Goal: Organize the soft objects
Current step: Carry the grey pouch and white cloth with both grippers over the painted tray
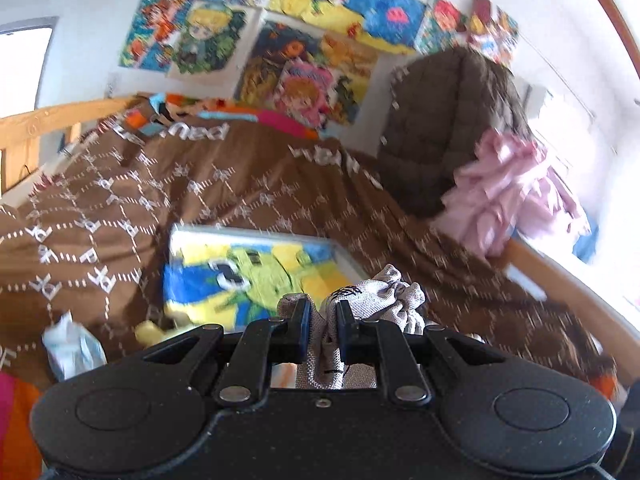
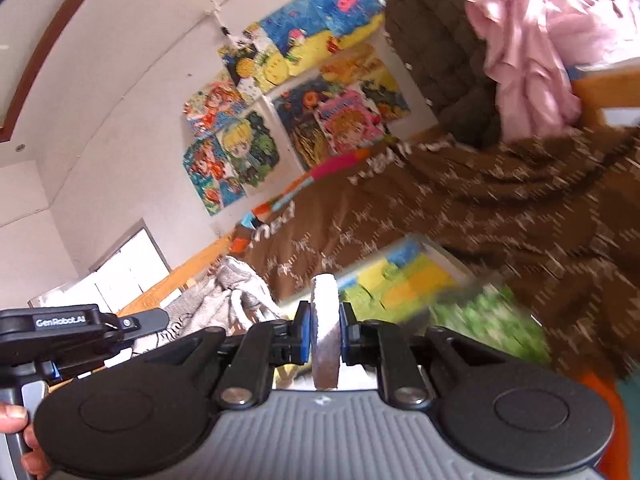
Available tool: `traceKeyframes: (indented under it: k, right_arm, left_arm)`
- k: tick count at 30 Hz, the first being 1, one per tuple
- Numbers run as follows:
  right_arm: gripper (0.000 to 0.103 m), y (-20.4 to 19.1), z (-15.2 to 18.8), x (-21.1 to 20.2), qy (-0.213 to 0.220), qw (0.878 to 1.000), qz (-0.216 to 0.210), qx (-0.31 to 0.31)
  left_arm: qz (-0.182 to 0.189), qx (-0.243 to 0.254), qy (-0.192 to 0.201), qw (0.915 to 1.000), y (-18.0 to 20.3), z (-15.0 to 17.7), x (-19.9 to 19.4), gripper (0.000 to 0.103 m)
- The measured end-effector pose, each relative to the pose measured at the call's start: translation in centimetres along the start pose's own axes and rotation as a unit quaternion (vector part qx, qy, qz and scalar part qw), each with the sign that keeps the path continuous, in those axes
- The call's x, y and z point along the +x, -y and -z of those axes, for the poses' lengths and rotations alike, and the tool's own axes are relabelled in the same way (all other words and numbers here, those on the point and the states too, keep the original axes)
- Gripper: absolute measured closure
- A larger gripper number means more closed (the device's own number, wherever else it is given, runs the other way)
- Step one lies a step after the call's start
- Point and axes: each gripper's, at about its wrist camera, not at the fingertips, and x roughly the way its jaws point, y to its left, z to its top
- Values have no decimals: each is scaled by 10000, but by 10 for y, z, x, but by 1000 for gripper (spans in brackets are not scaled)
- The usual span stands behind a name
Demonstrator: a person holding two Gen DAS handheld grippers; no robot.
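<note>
Left claw (image 1: 322, 320) pinches the grey cloth (image 1: 384, 296); right claw (image 2: 324, 332) grips its folded edge, vertical between the pads. Bed (image 1: 256, 192) lies ahead, below both.

A bed with a wooden rail (image 1: 48, 118) is carrying everything, a brown patterned blanket (image 1: 224, 196) lying spread across it. A colourful cartoon picture panel (image 1: 256, 268) is lying flat on the blanket (white-edged), a crumpled white tissue (image 1: 70, 346) is sitting near it, and pink cloth (image 1: 504, 192) is bunching beside a brown quilted cushion (image 1: 444, 128).
</note>
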Motion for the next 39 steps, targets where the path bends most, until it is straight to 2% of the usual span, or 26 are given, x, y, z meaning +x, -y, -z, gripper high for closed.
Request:
traceKeyframes:
  k: [4,7,12,17,21,26,34,39]
  right_arm:
    - [87,-2,-10,55,-34,9997,-199,147]
    - [87,1,-10,95,-147,9992,-313,201]
    - [87,14,-4,147,-349,9979,-461,291]
    - [87,28,3,184,-530,9964,-417,522]
    - [87,32,9,202,-620,9959,-318,575]
    - [87,19,14,213,-807,9967,-36,96]
    - [87,8,21,219,-1008,9944,196,-247]
    - [82,5,23,223,-1128,9926,227,-397]
  left_arm:
    - [-381,-259,285,9985,-12,-21,27,89]
    - [-626,-202,366,9972,-19,-34,52,89]
    - [-806,-199,356,9959,-38,-44,100,89]
    - [-936,-346,241,9947,-62,-38,152,89]
    - [-1135,-516,65,9922,-79,-26,184,89]
    - [-1351,-558,-165,9891,-90,-17,206,89]
    - [-1587,-728,-468,9835,-99,-10,221,88]
    - [-1639,-765,-621,9815,-100,-6,228,87]
